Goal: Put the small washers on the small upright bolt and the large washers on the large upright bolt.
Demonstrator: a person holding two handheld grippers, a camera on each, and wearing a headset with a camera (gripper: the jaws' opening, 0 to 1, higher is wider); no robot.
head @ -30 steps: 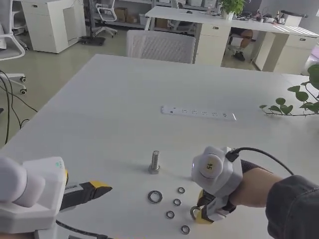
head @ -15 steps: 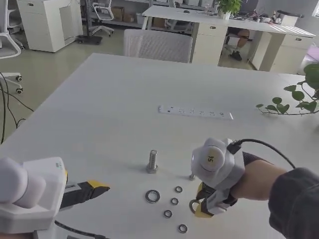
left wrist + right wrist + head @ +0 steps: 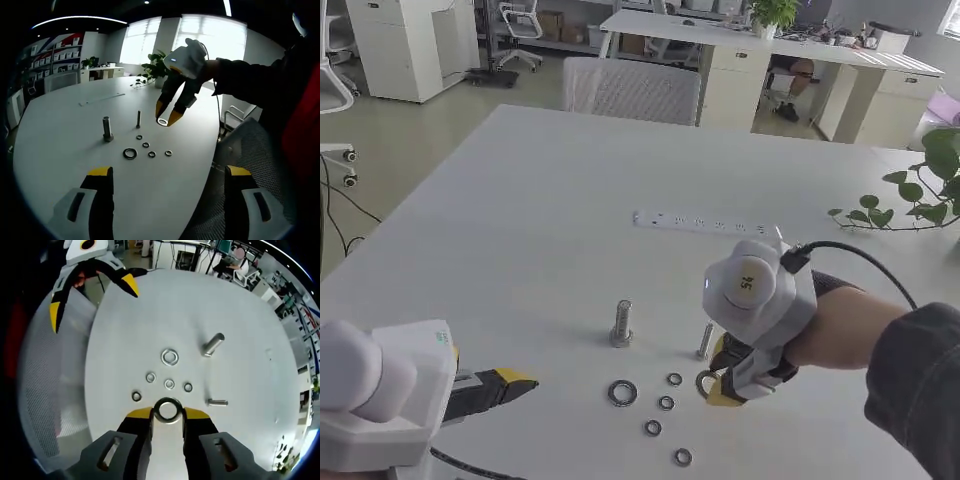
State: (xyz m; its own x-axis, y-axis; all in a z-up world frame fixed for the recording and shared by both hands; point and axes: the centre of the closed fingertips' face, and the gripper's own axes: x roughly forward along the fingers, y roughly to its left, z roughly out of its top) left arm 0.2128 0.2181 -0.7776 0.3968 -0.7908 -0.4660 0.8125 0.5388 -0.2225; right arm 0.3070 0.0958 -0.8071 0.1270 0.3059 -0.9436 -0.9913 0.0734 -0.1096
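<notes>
White bench spreads under both grippers, with office desks and chairs behind it. Nearest, the left gripper hangs low at the bench's near edge, its fingers wide apart. Beyond it four small washers lie flat in a loose cluster, and a loose large washer lies flat just left of them. To their right the right gripper hovers above the bench, its yellow-tipped fingers clamped on the rim of the held large washer, whose hole faces back toward that gripper's own camera. Just behind it the small bolt stands upright, long axis vertical. Left of that the large bolt stands the same way, head down on the bench and threaded end up. Farther back a power strip lies crosswise, and a leafy plant reaches in at the right edge.
</notes>
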